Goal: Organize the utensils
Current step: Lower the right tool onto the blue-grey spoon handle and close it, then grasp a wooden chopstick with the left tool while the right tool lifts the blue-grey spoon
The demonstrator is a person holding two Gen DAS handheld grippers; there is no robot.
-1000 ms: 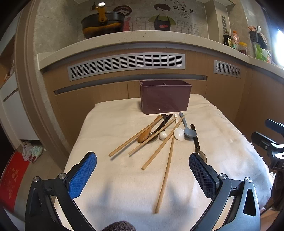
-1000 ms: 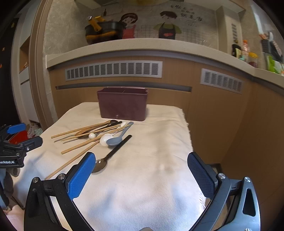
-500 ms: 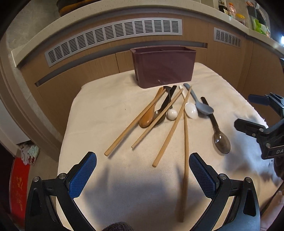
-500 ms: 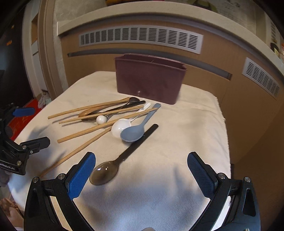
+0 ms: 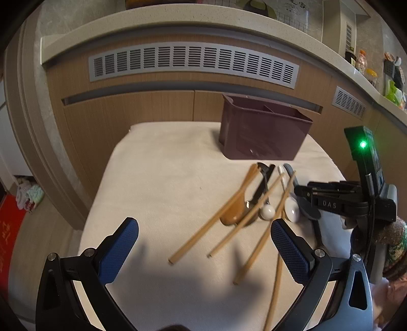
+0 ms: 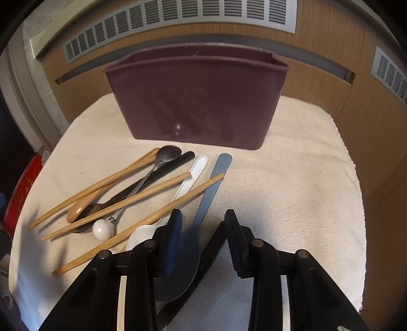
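Note:
A dark maroon utensil holder [image 5: 262, 132] [image 6: 195, 94] stands at the back of a cloth-covered table [image 5: 157, 183]. In front of it lies a pile of several wooden chopsticks [image 5: 239, 221] [image 6: 142, 196], a wooden spoon [image 5: 232, 212], a white spoon [image 6: 178, 193], a grey-blue spoon [image 6: 211, 185], a dark spoon and a white ball-ended utensil [image 6: 103, 229]. My right gripper [image 6: 203, 224] is low over the pile, jaws partly closed and straddling the grey-blue spoon's neck; it also shows in the left wrist view [image 5: 305, 203]. My left gripper [image 5: 203, 242] is wide open and empty above the table's front.
A wooden cabinet front with vent grilles [image 5: 193, 63] runs behind the table under a stone counter [image 5: 178, 17]. Jars and bottles [image 5: 366, 66] stand on the counter at right. A red item [image 5: 10, 234] lies on the floor to the left.
My right gripper has dropped onto the pile and narrowed its jaws around the grey-blue spoon. My left gripper has shifted left, still wide open.

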